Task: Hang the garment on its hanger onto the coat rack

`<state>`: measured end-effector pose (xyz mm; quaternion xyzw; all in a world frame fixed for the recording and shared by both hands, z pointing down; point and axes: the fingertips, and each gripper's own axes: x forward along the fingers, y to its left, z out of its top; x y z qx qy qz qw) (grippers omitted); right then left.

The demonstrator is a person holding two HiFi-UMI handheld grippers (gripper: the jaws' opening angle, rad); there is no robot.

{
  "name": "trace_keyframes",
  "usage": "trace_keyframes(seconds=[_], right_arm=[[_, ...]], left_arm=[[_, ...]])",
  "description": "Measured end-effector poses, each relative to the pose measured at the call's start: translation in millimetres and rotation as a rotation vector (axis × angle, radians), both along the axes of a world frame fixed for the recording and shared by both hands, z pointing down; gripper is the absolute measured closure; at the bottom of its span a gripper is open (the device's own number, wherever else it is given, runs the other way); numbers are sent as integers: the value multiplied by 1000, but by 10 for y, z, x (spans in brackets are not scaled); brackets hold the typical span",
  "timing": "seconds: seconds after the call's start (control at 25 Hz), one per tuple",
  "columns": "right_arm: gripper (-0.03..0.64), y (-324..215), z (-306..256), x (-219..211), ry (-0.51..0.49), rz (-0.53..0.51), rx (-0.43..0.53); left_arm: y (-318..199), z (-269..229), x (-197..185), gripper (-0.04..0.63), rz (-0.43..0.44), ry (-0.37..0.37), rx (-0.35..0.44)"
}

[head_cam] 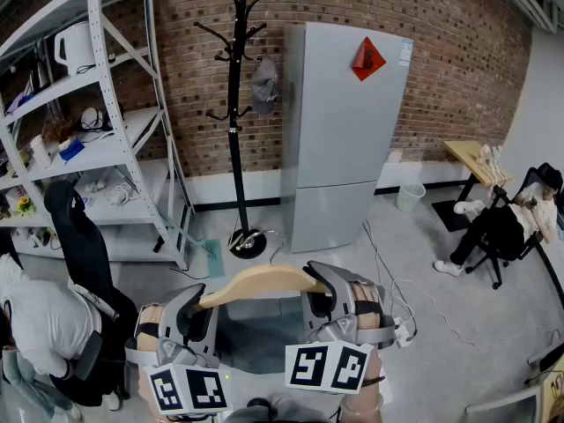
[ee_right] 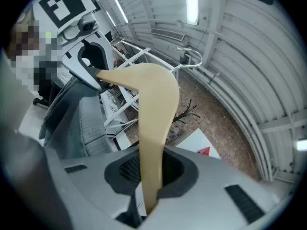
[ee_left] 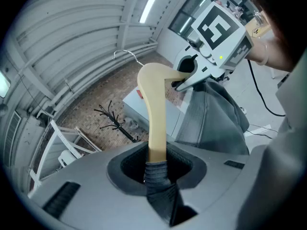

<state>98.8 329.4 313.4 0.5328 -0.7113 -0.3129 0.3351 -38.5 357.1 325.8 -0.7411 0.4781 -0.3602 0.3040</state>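
Each hanger (head_cam: 264, 280) end pinched by left tongs (head_cam: 196, 314), right tongs (head_cam: 328, 300); garment (head_cam: 256, 337) could be shed if tilted (coat rack (head_cam: 234, 104) well apart)

Left of the silver-grey fridge (head_cam: 339, 130), which bears a red diamond sticker (head_cam: 367, 58), stands a black coat rack (head_cam: 236, 104) against a red-brown brick wall (head_cam: 458, 77), with white shelving (head_cam: 97, 152) further left. Below the fridge, the pale tan wooden hanger (head_cam: 264, 280) carries a dark grey garment (head_cam: 256, 335), and the grey left gripper (head_cam: 198, 305) and right gripper (head_cam: 319, 287) bear black-and-white square-marker cubes.
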Motion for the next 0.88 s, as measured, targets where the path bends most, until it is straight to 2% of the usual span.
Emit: trace_keyframes(seconds=[0.28, 0.88], right_arm=[[561, -78, 51, 20, -14, -4, -5], [561, -549, 114, -39, -14, -60, 1]], left_arm=[[-74, 70, 23, 500, 1, 3, -16], [-496, 164, -14, 502, -51, 9, -36]])
